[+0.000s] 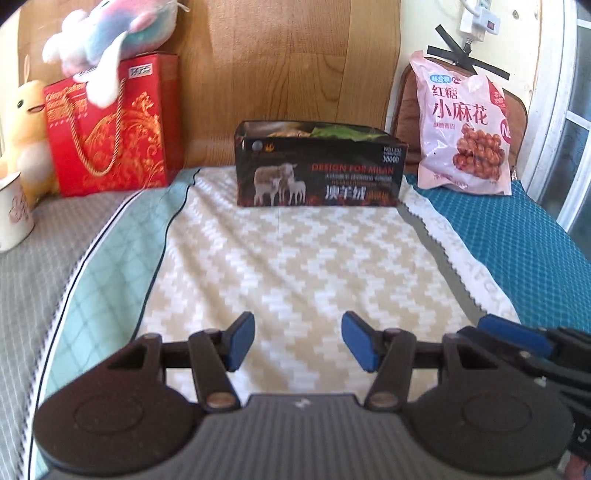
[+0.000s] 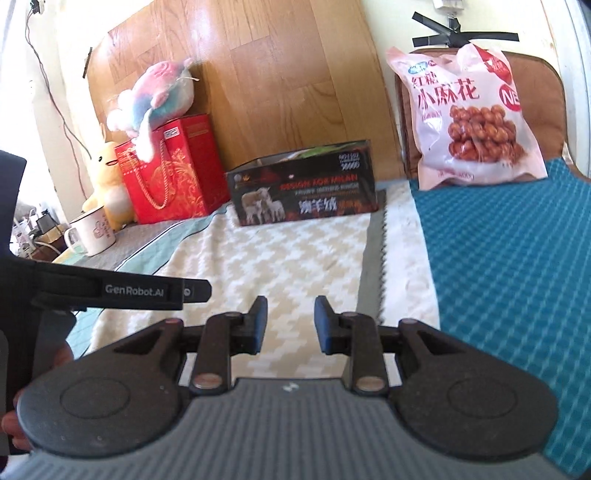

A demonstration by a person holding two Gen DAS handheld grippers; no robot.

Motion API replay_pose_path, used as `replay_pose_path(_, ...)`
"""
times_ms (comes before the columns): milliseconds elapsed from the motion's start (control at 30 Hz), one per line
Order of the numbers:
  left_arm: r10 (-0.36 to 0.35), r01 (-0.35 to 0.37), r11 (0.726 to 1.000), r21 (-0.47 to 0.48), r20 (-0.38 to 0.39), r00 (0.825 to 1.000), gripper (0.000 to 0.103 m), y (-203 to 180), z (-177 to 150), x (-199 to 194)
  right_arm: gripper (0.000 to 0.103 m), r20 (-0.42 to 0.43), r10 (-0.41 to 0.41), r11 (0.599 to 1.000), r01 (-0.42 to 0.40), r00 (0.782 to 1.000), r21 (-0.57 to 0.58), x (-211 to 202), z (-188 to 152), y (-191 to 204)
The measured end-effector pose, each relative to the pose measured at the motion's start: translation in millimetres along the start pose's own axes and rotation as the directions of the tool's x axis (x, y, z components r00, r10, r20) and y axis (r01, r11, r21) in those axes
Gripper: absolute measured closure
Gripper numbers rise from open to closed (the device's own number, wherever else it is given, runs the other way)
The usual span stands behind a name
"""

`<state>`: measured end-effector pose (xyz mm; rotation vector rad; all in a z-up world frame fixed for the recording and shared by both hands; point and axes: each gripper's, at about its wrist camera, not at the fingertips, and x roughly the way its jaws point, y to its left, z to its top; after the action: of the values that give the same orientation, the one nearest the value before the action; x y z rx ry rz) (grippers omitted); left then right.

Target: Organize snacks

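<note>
While both grippers hang above the zigzag cloth point(image 1: 295, 258), neither has hold of anything. The left gripper point(image 1: 298, 341) has its blue pads well apart, with only cloth showing in the gap. The right gripper point(image 2: 290, 325) has a narrower gap between its pads, also with nothing in it; in the left wrist view it shows at the lower right edge, just beside the left one. In the right wrist view a hand point(image 2: 22, 406) grips the left tool at the left edge.

Beyond the pads, at the far end of the cloth, stands an open dark box point(image 1: 319, 170) with sheep printed on its front; something green shows inside it. To its right a pink snack bag point(image 1: 463, 129) leans upright against a brown cushion point(image 1: 404, 110), resting on a blue mat point(image 1: 535, 240). To the box's left stands a red gift bag point(image 1: 110, 125) with a plush toy point(image 1: 110, 33) on top, a yellow plush duck point(image 1: 26, 136) beside it, and a white mug point(image 1: 13, 214) nearer.
</note>
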<state>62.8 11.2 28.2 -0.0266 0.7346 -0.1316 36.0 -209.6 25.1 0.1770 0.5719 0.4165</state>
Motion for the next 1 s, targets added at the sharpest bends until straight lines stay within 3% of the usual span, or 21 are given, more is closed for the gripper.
replay_pose_path(267, 0.014, -0.014, 1.000, -0.017, 0.012, 1.000, 0.043, 0.3, -18.6, -19.8, 0.071, 0.026, 0.018, 1.000, -0.018, 0.999, 0.001, -21.2, -9.0, 16.9)
replay_pose_path(333, 0.016, -0.016, 1.000, -0.019, 0.014, 1.000, 0.039, 0.9, -21.7, -22.9, 0.067, 0.029, 0.019, 1.000, -0.019, 0.999, 0.005, -23.3, -10.0, 18.7)
replay_pose_path(467, 0.029, -0.029, 0.999, -0.019, 0.031, 0.999, 0.021, 2.0, -25.3, -27.0, 0.055, 0.053, 0.000, 1.000, -0.001, 0.999, 0.021, -26.7, -11.3, 19.1)
replay_pose_path(567, 0.043, -0.042, 0.999, -0.016, 0.040, 0.998, 0.017, 2.2, -25.8, -25.2, 0.044, 0.079, -0.040, 0.998, 0.036, 0.996, 0.046, -27.3, -12.1, 15.8)
replay_pose_path(800, 0.102, -0.101, 0.995, -0.024, 0.043, 0.994, 0.016, 6.1, -27.2, -6.5, 0.042, 0.127, -0.158, 0.986, 0.149, 0.979, 0.078, -23.6, -13.1, 4.1)
replay_pose_path(1000, 0.182, -0.185, 0.982, 0.023, 0.109, 0.977, 0.016, -5.7, -19.3, 4.1, 0.040, 0.210, -0.207, 0.978, 0.202, 0.956, 0.044, -16.5, 2.5, 1.4)
